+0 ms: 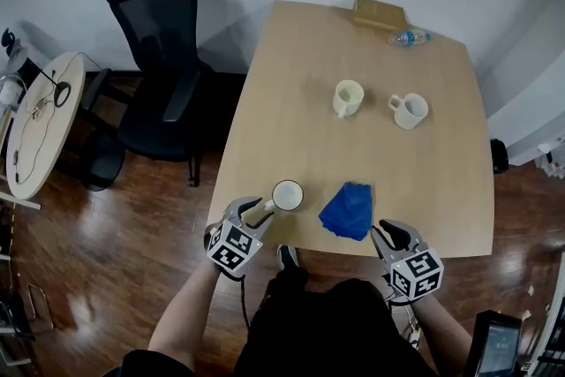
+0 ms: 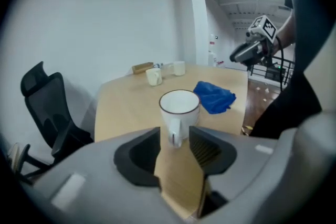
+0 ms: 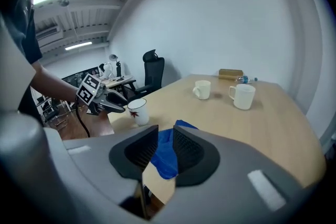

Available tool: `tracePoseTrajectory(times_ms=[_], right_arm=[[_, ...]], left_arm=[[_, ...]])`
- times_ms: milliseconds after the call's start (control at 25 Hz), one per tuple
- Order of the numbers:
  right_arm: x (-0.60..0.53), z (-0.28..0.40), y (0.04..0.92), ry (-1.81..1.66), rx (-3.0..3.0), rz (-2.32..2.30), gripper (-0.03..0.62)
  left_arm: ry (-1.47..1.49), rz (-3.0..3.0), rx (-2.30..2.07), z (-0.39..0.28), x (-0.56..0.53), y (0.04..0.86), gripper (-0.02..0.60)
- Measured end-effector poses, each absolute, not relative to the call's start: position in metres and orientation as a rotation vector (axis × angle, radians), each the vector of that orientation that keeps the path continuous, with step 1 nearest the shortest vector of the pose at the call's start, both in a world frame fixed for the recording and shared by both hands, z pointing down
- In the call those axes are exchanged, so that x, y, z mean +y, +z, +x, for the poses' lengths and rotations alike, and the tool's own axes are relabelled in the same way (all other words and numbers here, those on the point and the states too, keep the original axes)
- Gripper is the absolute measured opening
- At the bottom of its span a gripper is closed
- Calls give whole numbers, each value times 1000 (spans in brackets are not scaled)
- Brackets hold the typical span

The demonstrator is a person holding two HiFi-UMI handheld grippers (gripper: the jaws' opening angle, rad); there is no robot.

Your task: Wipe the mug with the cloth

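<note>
At the table's lower edge, the left gripper (image 1: 258,207) stood with jaws spread about the mug (image 1: 288,195) handle; just right of it, the right gripper (image 1: 386,232) pinched the cloth (image 1: 349,209) by its near edge.

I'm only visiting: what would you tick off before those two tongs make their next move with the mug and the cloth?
1. Mug upright on the table: ok.
2. Mug's handle lined up between the left tongs: ok.
3. Left tongs gripping the handle: not ok, the jaws stand apart on either side of it.
4. Cloth in the gap of the right tongs: ok.
5. Right tongs pinching the cloth: cannot tell; the cloth lies on the table.
6. Cream mug and far white mug out of the way: ok, both stand across the table.
</note>
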State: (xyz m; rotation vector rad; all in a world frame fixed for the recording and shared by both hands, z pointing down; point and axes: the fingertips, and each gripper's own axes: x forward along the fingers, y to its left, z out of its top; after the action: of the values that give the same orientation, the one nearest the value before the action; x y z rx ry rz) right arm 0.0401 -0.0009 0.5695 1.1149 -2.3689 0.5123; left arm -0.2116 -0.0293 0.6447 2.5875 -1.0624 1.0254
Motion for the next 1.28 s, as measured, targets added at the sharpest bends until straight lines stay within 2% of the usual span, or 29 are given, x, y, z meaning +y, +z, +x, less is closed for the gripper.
tracePoseTrajectory(times_ms=[160, 280, 400, 480, 800, 840, 960, 1000, 1160, 1280], right_arm=[[-25, 25, 597, 585, -2317, 1083, 131], [-33, 12, 612, 629, -2317, 1029, 155], [-41, 3, 623, 638, -2325, 973, 155], [-40, -1, 631, 641, -2318, 935, 155], [-54, 2, 657, 627, -2227, 947, 152], [-56, 3, 659, 619, -2187, 966, 160], [-56, -1, 675, 608, -2095, 954, 316], [-57, -3, 680, 594, -2077, 938, 349], [-64, -12, 692, 451, -2008, 862, 377], [-66, -21, 696, 327, -1973, 766, 338]], left_arm=[[1038, 2590, -958, -205, -33, 659, 172], [1056, 2587, -944, -201, -32, 663, 139], [1072, 2578, -970, -199, -36, 663, 121], [1074, 2564, -986, -195, -33, 663, 75], [1027, 2495, -1133, -179, -34, 661, 72], [1013, 2484, -1150, -177, -35, 661, 72], [976, 2458, -1189, -175, -36, 658, 71], [968, 2455, -1193, -173, -37, 657, 71], [933, 2464, -1172, -165, -43, 650, 71], [912, 2473, -1165, -163, -47, 643, 70]])
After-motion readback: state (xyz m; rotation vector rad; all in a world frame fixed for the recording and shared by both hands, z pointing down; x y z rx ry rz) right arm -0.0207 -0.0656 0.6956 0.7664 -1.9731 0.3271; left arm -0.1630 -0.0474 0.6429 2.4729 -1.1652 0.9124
